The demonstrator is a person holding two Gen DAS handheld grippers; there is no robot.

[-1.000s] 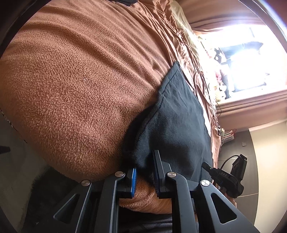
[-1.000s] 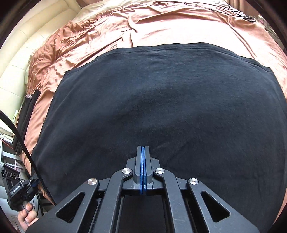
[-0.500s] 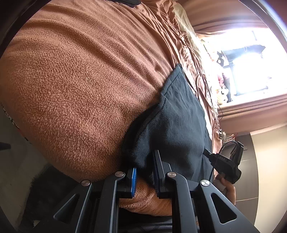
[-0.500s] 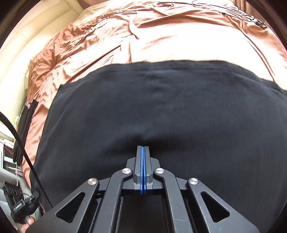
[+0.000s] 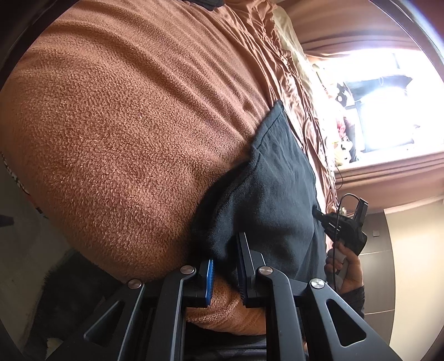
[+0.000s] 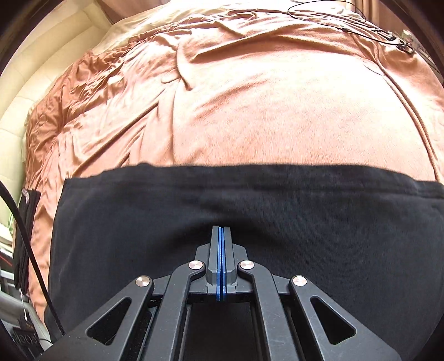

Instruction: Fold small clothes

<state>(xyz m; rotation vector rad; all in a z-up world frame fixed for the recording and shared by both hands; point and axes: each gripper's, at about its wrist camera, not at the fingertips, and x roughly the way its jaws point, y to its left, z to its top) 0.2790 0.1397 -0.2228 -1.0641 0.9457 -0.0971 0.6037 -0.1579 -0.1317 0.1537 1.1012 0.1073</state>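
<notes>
A black garment (image 6: 249, 222) lies spread flat on the bed, its straight far edge running across the right wrist view. My right gripper (image 6: 221, 229) is shut, pads together, with its tips down on the cloth; whether any fabric is pinched cannot be seen. In the left wrist view the same garment (image 5: 277, 188) lies over the bed's near edge. My left gripper (image 5: 226, 248) is shut on its bunched near corner, with brown blanket showing just below the jaws. The right gripper (image 5: 317, 212), held in a person's hand (image 5: 347, 266), touches the garment's right edge.
A brown fleece blanket (image 5: 125, 138) covers the bed left of the garment, and a wrinkled peach sheet (image 6: 277, 97) lies beyond it. A thin cable (image 6: 347, 25) lies at the far right. A dark flat item (image 6: 26, 222) hangs at the bed's left edge. A bright window (image 5: 383, 83) glares.
My right gripper has moved across the garment toward its far edge, so more peach sheet shows ahead of it. The left gripper has kept still on the corner.
</notes>
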